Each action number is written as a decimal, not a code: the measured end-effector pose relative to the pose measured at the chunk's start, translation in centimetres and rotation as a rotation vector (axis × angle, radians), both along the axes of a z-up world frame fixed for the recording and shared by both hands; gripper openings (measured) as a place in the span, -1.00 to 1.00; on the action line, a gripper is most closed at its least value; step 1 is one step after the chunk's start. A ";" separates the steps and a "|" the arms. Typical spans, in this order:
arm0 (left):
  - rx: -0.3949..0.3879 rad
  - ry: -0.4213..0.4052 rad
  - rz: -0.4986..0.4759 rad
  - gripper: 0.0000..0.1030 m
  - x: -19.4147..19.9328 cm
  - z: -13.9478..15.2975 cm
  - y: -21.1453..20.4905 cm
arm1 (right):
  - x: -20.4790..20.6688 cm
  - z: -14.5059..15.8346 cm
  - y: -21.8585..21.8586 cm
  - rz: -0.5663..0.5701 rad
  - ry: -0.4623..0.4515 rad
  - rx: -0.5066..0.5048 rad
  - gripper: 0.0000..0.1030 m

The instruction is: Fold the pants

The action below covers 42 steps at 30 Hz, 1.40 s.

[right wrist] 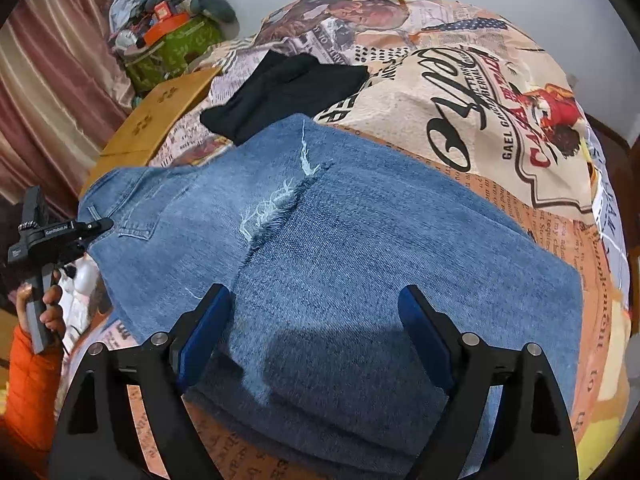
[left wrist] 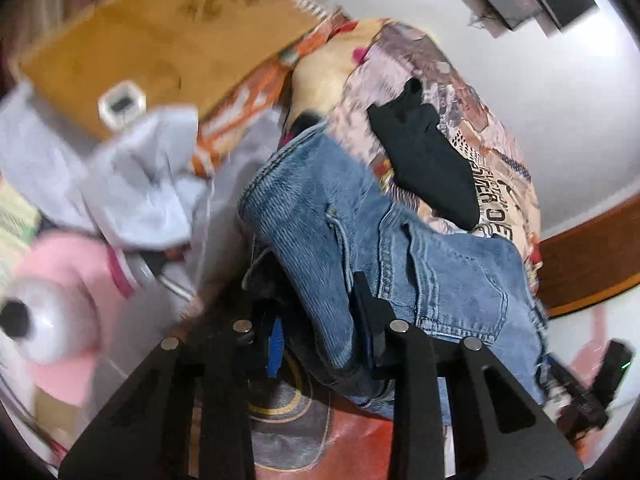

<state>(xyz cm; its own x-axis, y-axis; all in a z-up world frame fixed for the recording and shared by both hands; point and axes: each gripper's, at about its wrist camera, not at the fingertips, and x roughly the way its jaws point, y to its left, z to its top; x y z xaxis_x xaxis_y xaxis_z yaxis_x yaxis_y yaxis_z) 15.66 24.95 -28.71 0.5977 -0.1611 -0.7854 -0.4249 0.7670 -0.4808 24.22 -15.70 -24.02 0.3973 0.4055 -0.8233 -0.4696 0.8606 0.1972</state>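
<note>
Blue ripped jeans (right wrist: 360, 240) lie folded across a newspaper-print bedcover (right wrist: 520, 208). My right gripper (right wrist: 316, 320) hovers over their near fold, jaws wide and open, blue pads (right wrist: 204, 328) clear of the denim. At the left edge a hand in an orange sleeve (right wrist: 28, 364) holds my left gripper (right wrist: 100, 226) at the jeans' waist end. In the blurred left wrist view, a bunched fold of the jeans (left wrist: 320, 216) near a back pocket rises between the fingers (left wrist: 370, 308) of my left gripper (left wrist: 310, 296), which is shut on it.
A black garment (right wrist: 288, 88) lies on the bedcover beyond the jeans. A cardboard box (right wrist: 160, 120) sits at the far left, with a green bag of clutter (right wrist: 172, 48) and a curtain (right wrist: 48, 80) behind. Pale grey cloth (left wrist: 132, 184) and a pink item (left wrist: 72, 280) lie left.
</note>
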 end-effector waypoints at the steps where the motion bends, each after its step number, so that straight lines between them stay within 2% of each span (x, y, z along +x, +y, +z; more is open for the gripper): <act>1: 0.052 -0.006 -0.010 -0.42 -0.1 1.0 -0.3 | -0.3 0.5 -0.4 -0.005 -0.016 0.010 0.63; 3: 0.157 -0.018 -0.024 -0.47 -0.2 3.2 -0.8 | -0.7 1.3 -1.1 -0.019 -0.050 0.015 0.63; 6: 0.258 -0.046 -0.040 -0.51 0.0 6.1 -1.4 | -1.1 2.1 -2.9 -0.055 -0.080 0.008 0.63; 14: 0.499 -0.161 -0.065 -0.58 1.5 14.2 -5.5 | -1.4 1.2 -8.9 -0.185 -0.065 -0.022 0.63; 17: 0.586 -0.216 -0.130 -0.60 2.9 17.6 -8.9 | -1.5 0.3 -10.7 -0.219 -0.035 -0.019 0.63; 20: 0.596 -0.306 -0.213 -0.61 4.0 21.2 -12.3 | -1.6 -0.8 -12.0 -0.232 -0.005 -0.009 0.63; 23: 0.610 -0.381 -0.300 -0.73 5.5 24.5 -16.3 | -1.7 -1.6 -12.6 -0.223 0.015 0.022 0.63; 26: 0.658 -0.426 -0.392 -0.74 6.9 26.1 -20.7 | -1.9 -1.9 -12.9 -0.218 0.012 0.051 0.64; 32: 0.694 -0.464 -0.541 -0.77 8.9 26.6 -28.8 | -1.9 -2.2 -13.4 -0.213 0.009 0.095 0.64; 38: 0.630 -0.524 -0.679 -0.78 10.4 26.8 -35.5 | -1.7 -2.4 -13.3 -0.195 0.010 0.103 0.67; 42: 0.601 -0.516 -0.803 -0.78 10.8 24.9 -40.5 | -1.6 -2.4 -13.5 -0.197 0.015 0.113 0.67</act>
